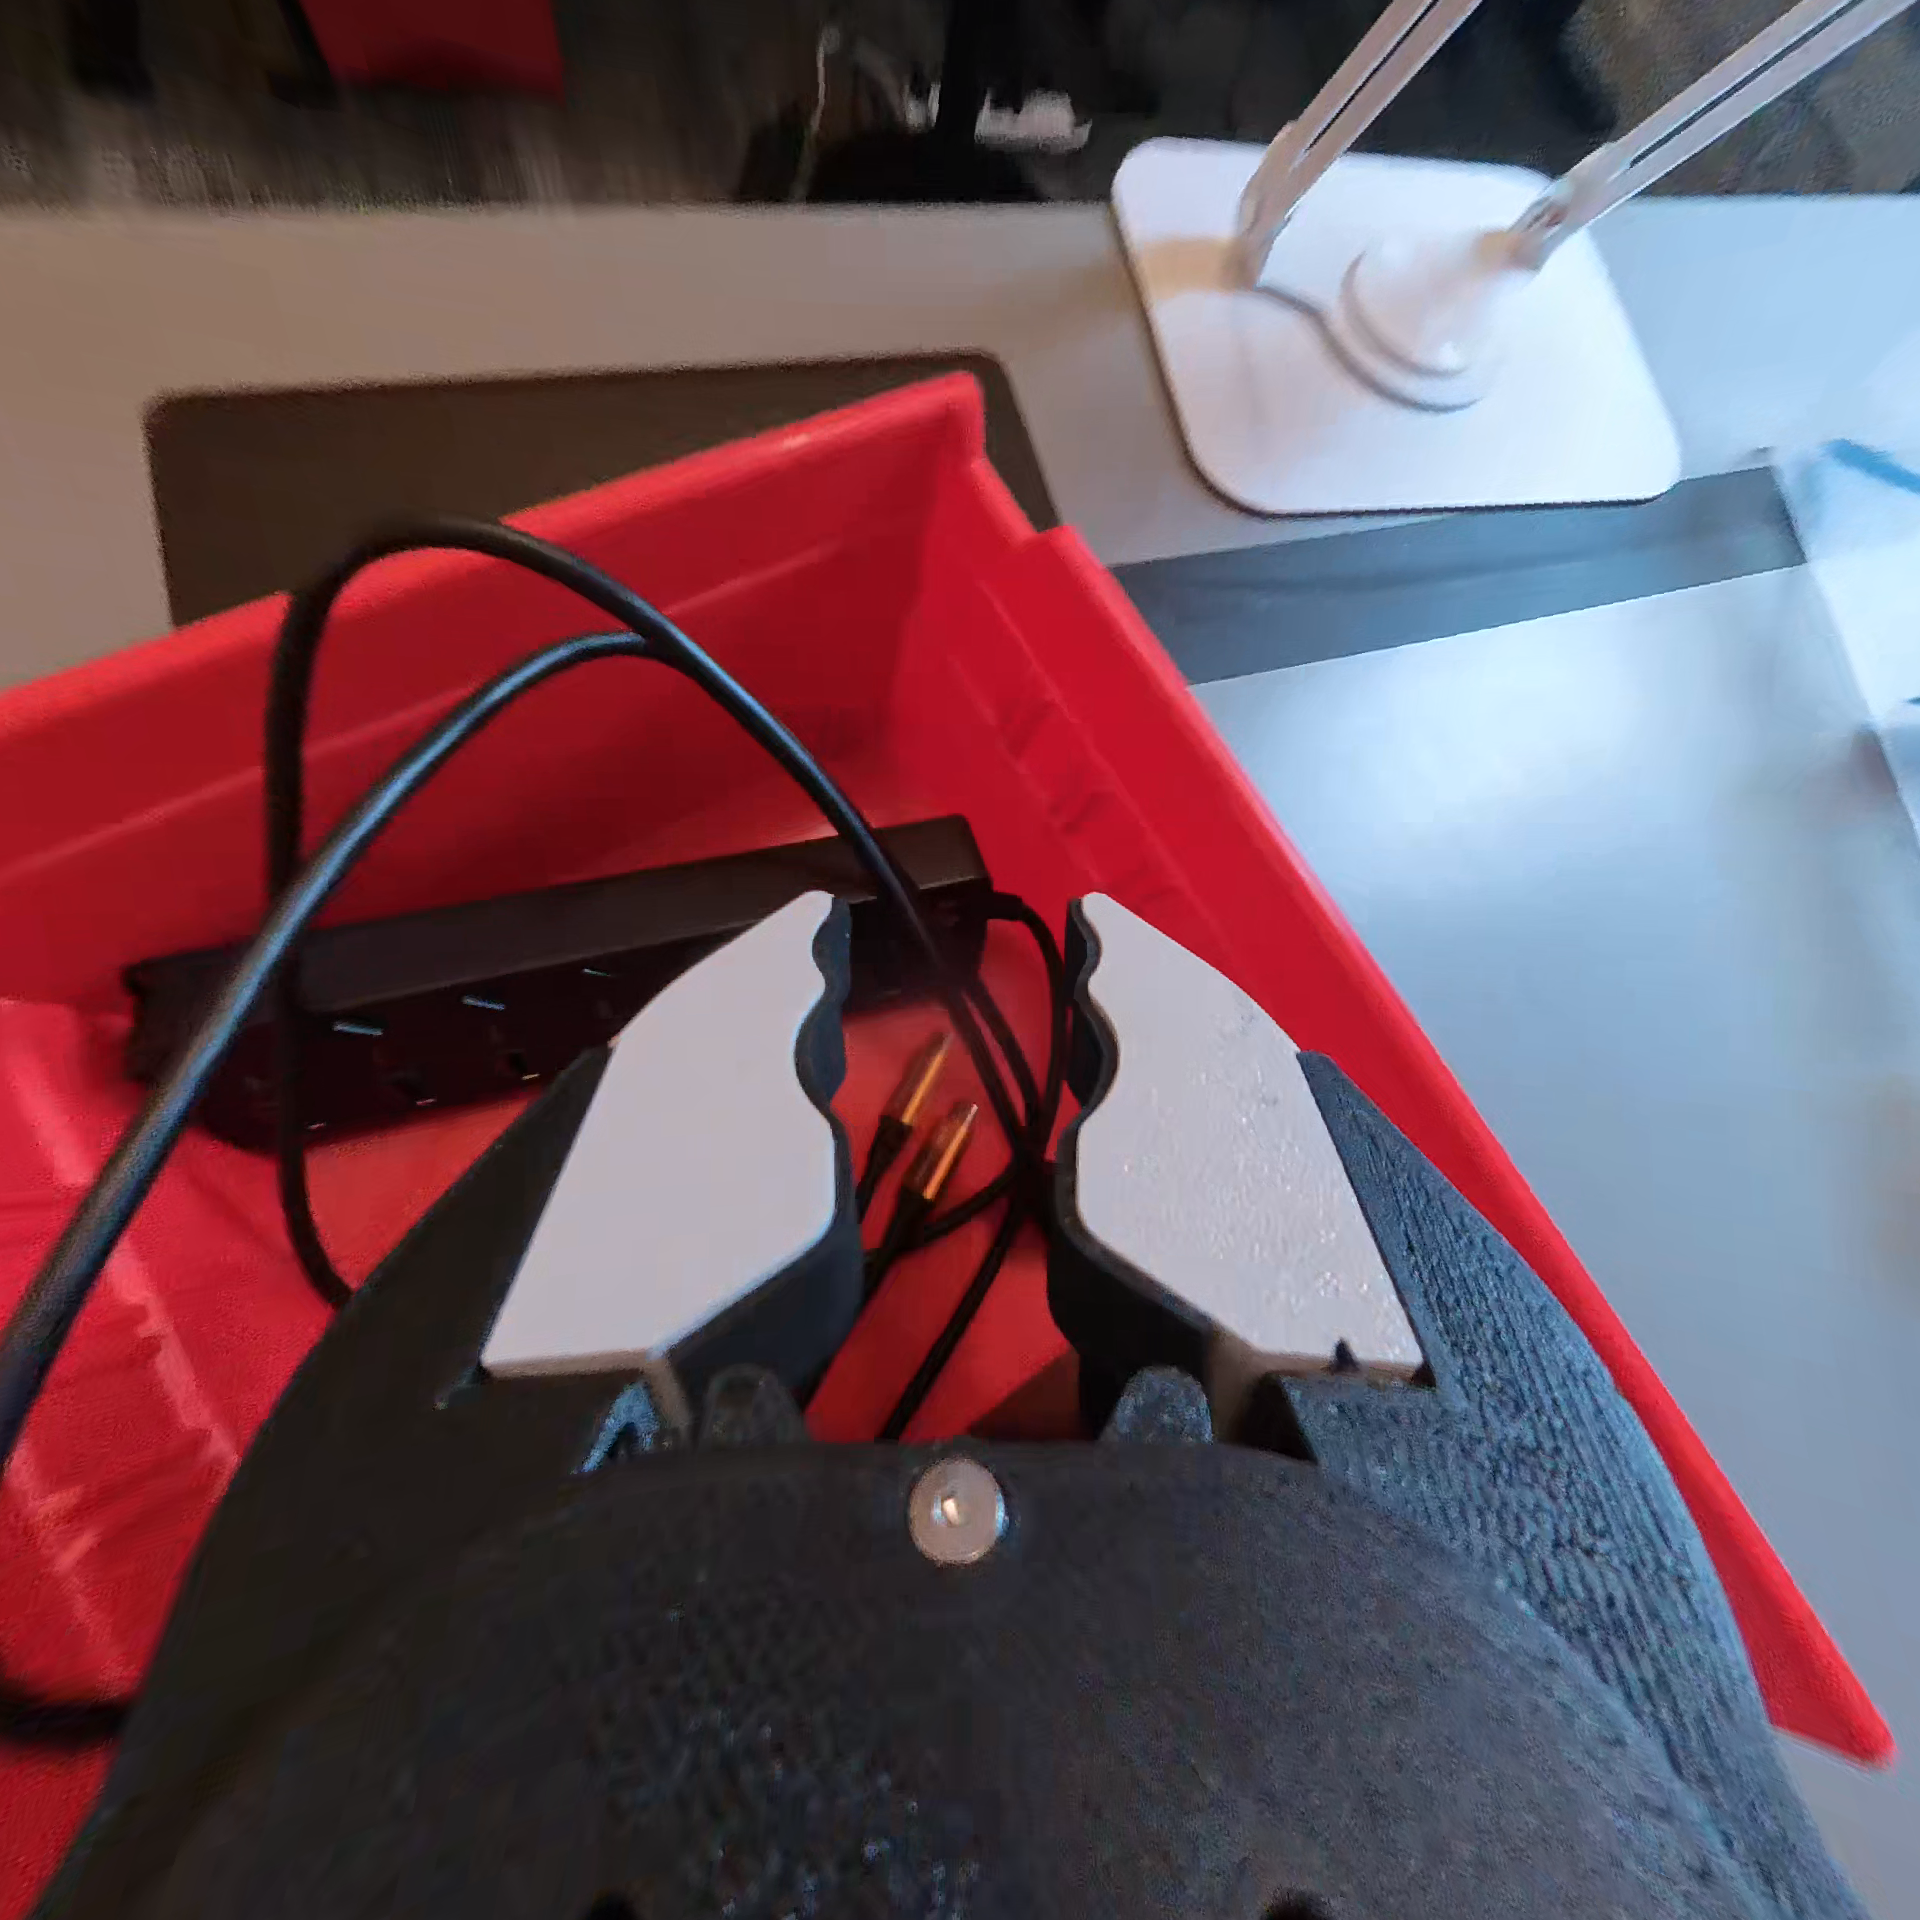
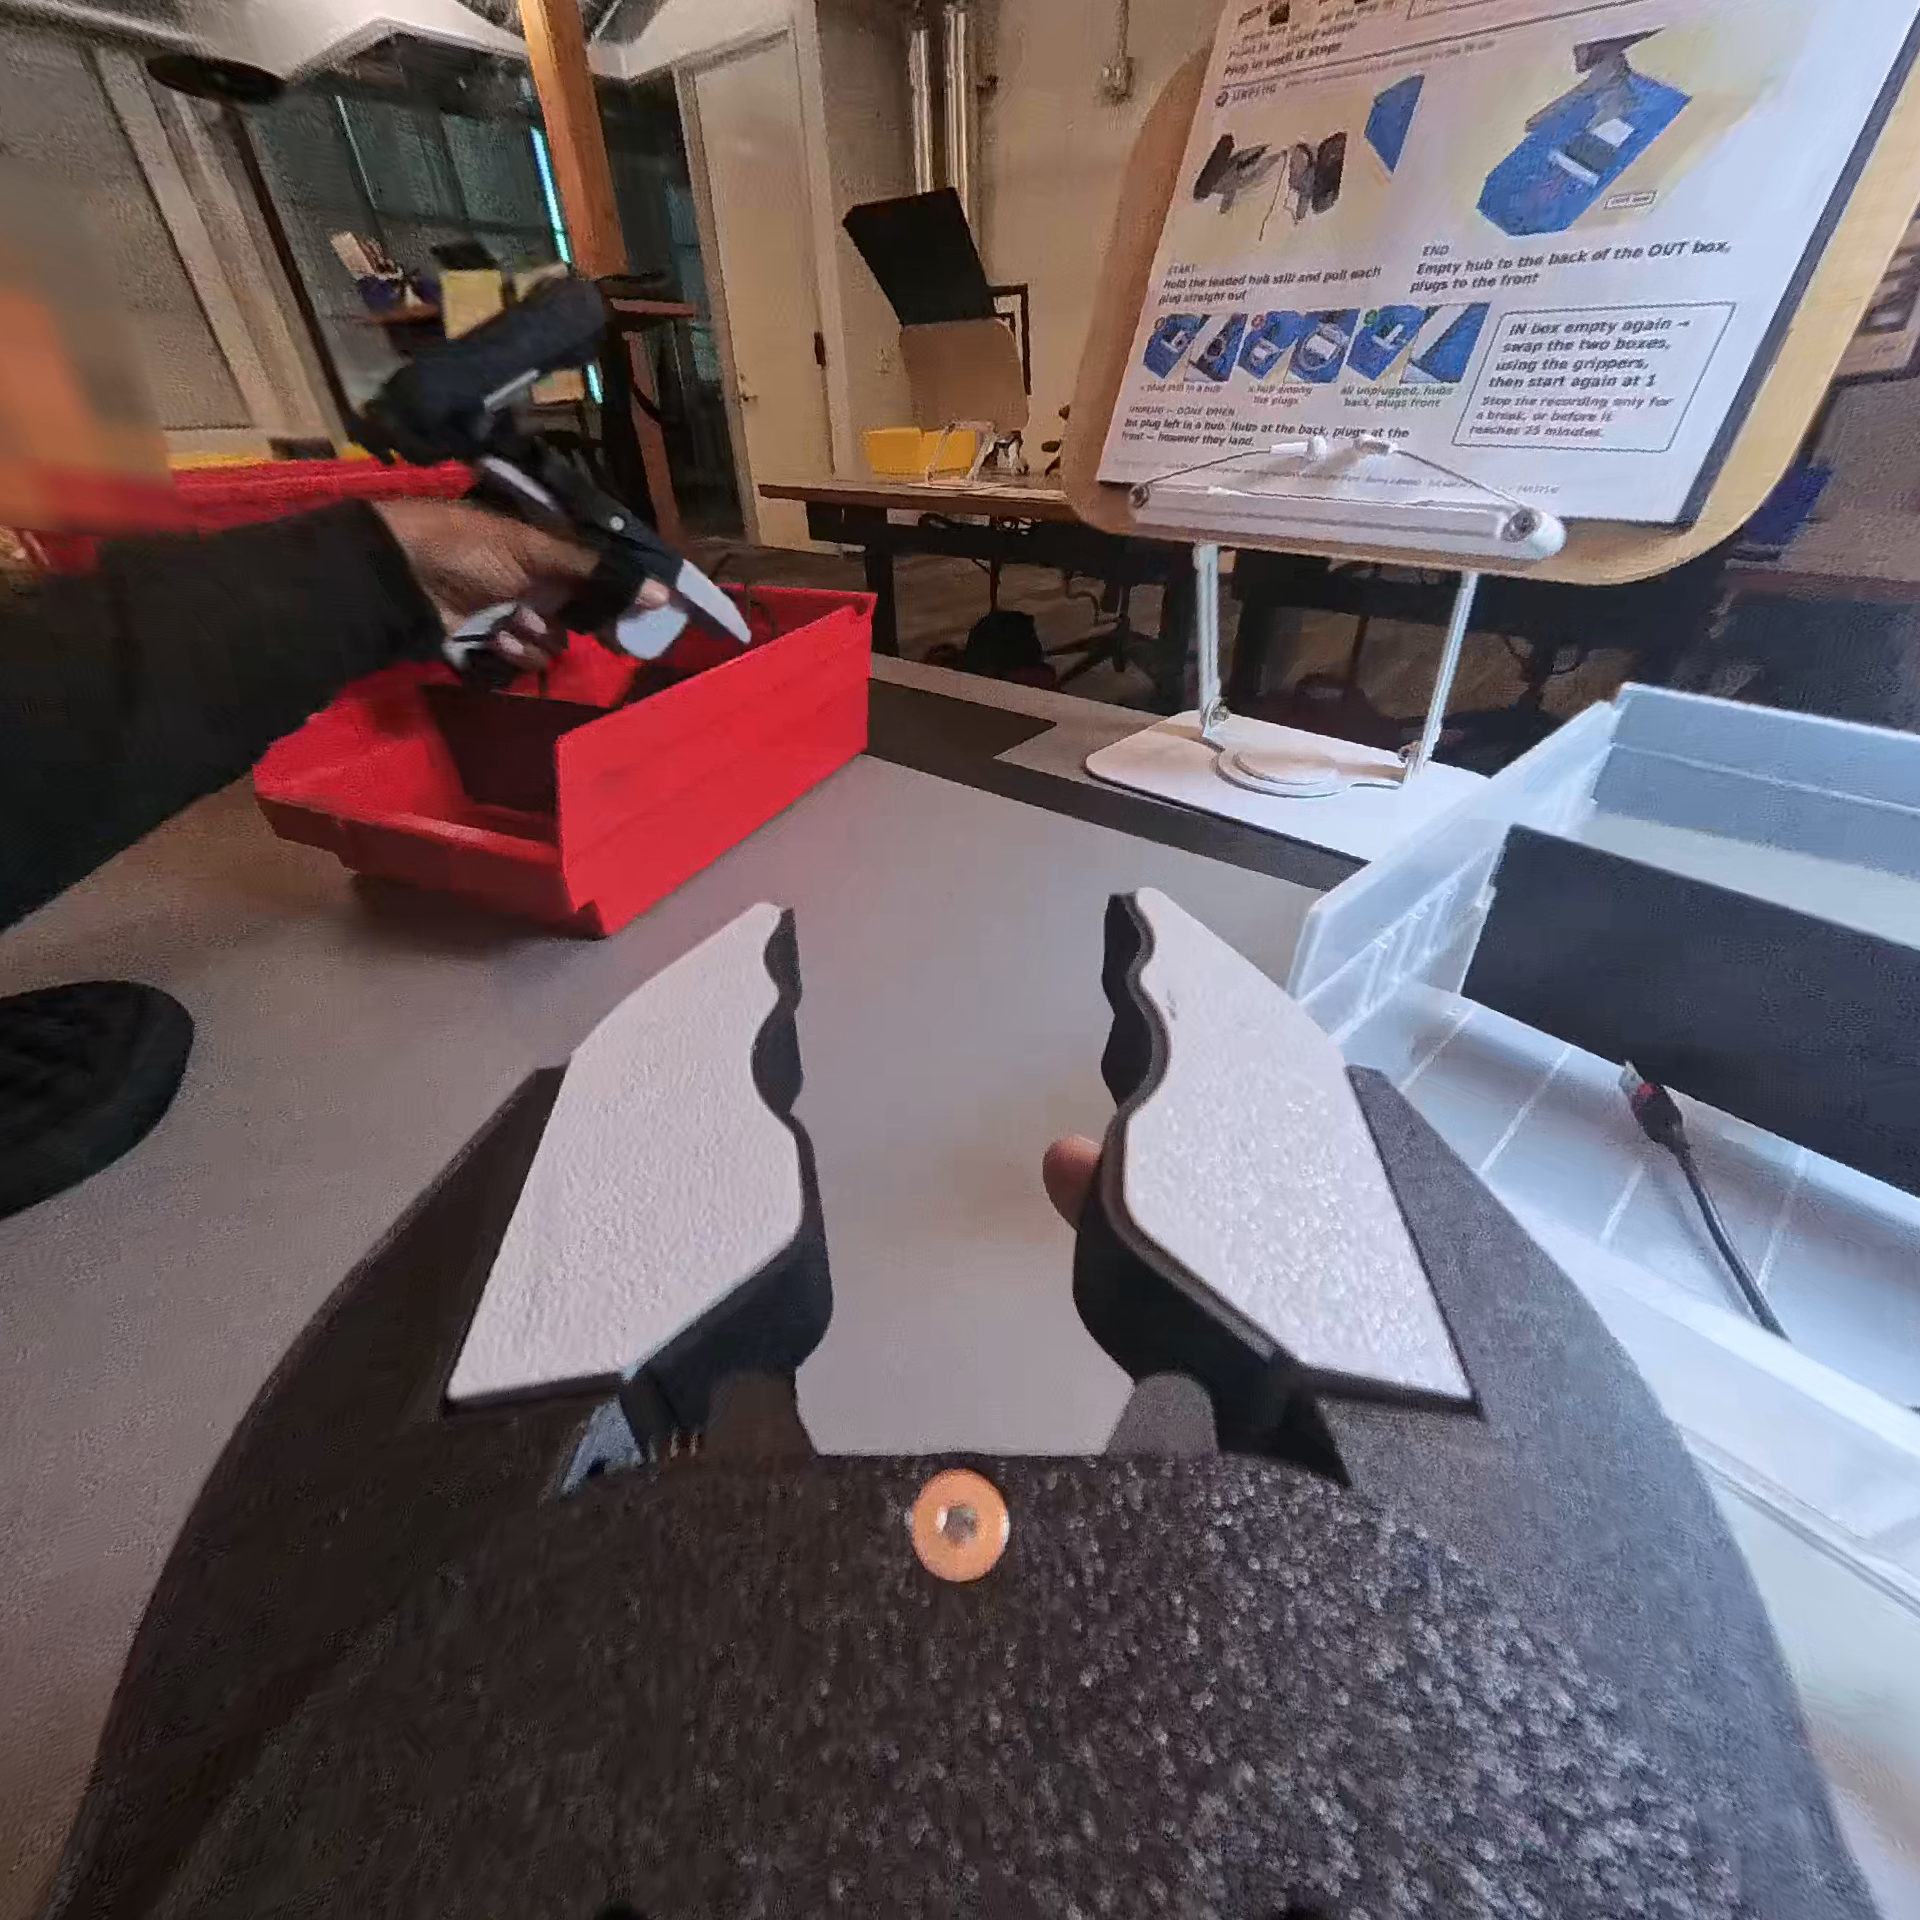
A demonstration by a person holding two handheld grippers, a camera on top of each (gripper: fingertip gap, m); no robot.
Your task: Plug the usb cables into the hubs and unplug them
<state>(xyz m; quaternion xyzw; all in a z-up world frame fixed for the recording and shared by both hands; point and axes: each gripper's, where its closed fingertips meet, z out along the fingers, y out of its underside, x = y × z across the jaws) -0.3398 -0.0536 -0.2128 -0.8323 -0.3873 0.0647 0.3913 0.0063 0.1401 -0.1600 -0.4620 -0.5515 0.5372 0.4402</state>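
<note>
Grey table (image 2: 935,831), wooden post (image 2: 571,135), pale door (image 2: 764,260) behind.

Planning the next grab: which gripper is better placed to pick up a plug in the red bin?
Left gripper: open, above the plugs inside the red bin. Right gripper hovers over bare table.

Left black two-finger gripper with white pads (image 1: 951,935), tilted downward, jaws parted and empty; right matching black gripper (image 2: 951,925) held level, jaws likewise apart, holding nothing.
</note>
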